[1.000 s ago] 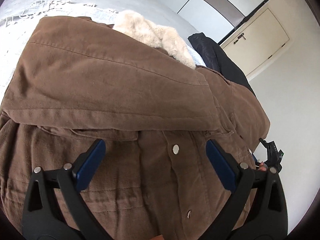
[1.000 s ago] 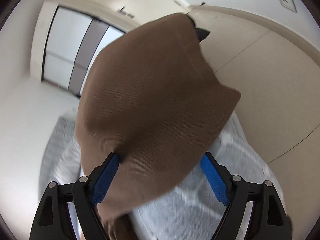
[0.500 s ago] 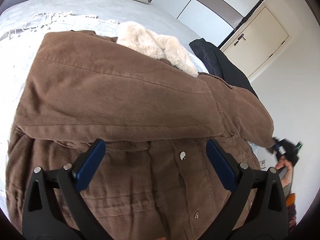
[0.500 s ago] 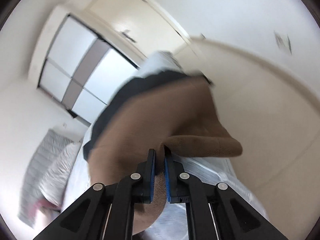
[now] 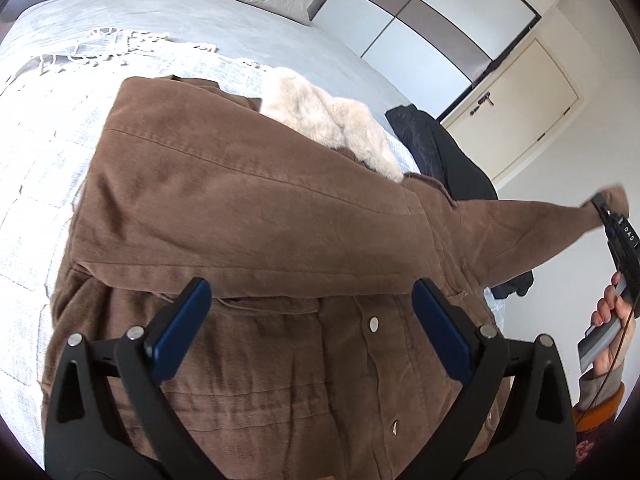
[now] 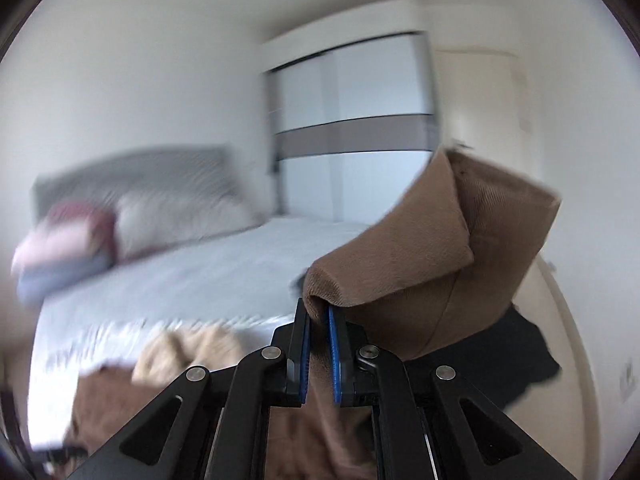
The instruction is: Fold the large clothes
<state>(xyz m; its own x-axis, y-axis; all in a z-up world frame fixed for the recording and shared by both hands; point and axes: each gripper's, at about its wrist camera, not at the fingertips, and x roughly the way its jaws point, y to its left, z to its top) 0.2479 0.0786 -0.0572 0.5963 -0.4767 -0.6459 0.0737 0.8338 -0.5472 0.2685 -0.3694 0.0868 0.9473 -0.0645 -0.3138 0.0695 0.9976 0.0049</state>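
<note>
Sleeve [image 5: 532, 232] now pulled out taut, right gripper [image 6: 319, 316] pinching it, "DAS" legible, left gripper [image 5: 308, 320] spread.

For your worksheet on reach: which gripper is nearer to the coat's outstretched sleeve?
Right. The right gripper is shut on the sleeve; the left gripper hovers open above the coat's front, apart from it.

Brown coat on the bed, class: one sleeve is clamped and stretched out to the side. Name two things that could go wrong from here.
1. The right gripper pinches only the cuff end of the sleeve, so the fabric may slip out under tension.
2. The left gripper hovers open above the brown coat, pinning nothing, so pulling could drag the coat and undo the sleeve already folded across it.
</note>
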